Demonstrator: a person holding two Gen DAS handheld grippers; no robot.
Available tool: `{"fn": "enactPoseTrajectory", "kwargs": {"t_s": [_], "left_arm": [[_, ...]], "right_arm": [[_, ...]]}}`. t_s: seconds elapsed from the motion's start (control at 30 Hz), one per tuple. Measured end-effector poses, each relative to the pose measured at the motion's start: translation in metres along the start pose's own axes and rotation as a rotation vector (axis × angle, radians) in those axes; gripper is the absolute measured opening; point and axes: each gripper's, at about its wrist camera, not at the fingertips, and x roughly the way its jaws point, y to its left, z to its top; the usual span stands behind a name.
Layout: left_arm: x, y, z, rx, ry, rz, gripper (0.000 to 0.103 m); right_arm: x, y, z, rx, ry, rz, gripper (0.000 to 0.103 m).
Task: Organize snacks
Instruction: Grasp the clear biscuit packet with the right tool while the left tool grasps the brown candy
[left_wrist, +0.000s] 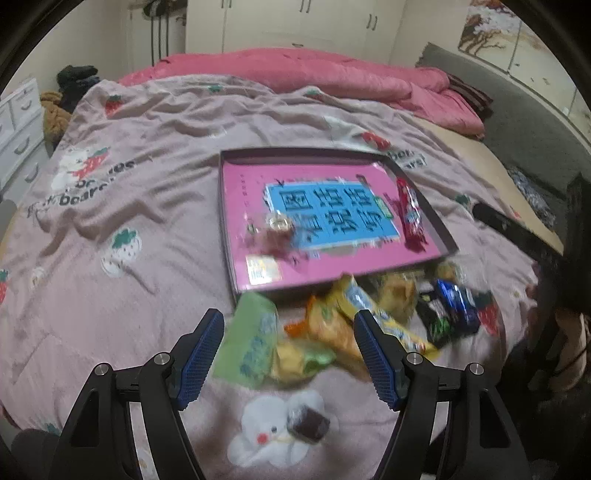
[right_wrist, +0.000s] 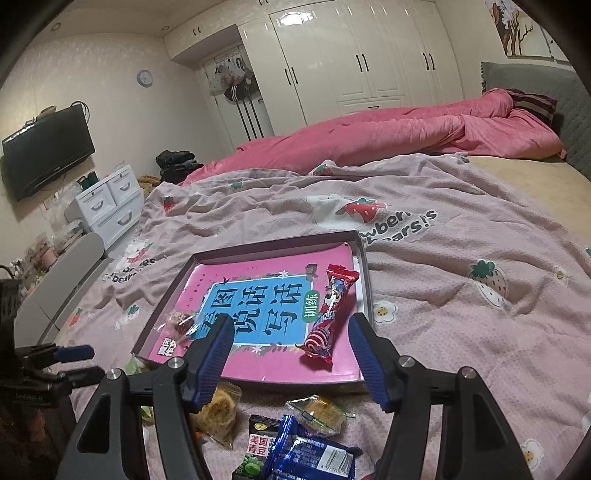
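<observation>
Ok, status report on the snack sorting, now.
Left gripper open over snack pile. Right gripper open, empty. Red bar in tray. Nothing blocking.

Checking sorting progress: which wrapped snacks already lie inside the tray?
Two: the long red wrapped bar along the tray's right side, and a small clear-wrapped candy near its left edge. The other packets still lie on the bedspread outside the tray.

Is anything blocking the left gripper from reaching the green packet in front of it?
Nothing visible does. The left gripper is open, and the green packet lies on the blanket between its fingers, at the near left edge of the snack pile, uncovered.
</observation>
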Motion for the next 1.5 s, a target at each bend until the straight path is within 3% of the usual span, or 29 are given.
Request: {"fn": "enactPoseTrajectory", "kwargs": {"t_s": [0.33, 0.67, 1.03, 1.5], "left_arm": [[-0.004, -0.013, -0.024, 0.090, 0.069, -0.026, 0.075], [0.013, -0.023, -0.050, 0.171, 0.191, -0.018, 0.075], [0.034, -0.022, -0.060, 0.181, 0.257, -0.018, 0.074], [0.051, -0.022, -0.066, 0.174, 0.301, -0.025, 0.074]], "right_arm": [[-0.007, 0.003, -0.010, -0.003, 0.022, -0.017, 0.064], [-0.014, 0.004, -0.018, 0.008, 0.043, -0.037, 0.064], [-0.003, -0.012, -0.029, 0.089, 0.130, -0.055, 0.064], [0.036, -0.010, -0.045, 0.024, 0.258, -0.087, 0.064]]}}
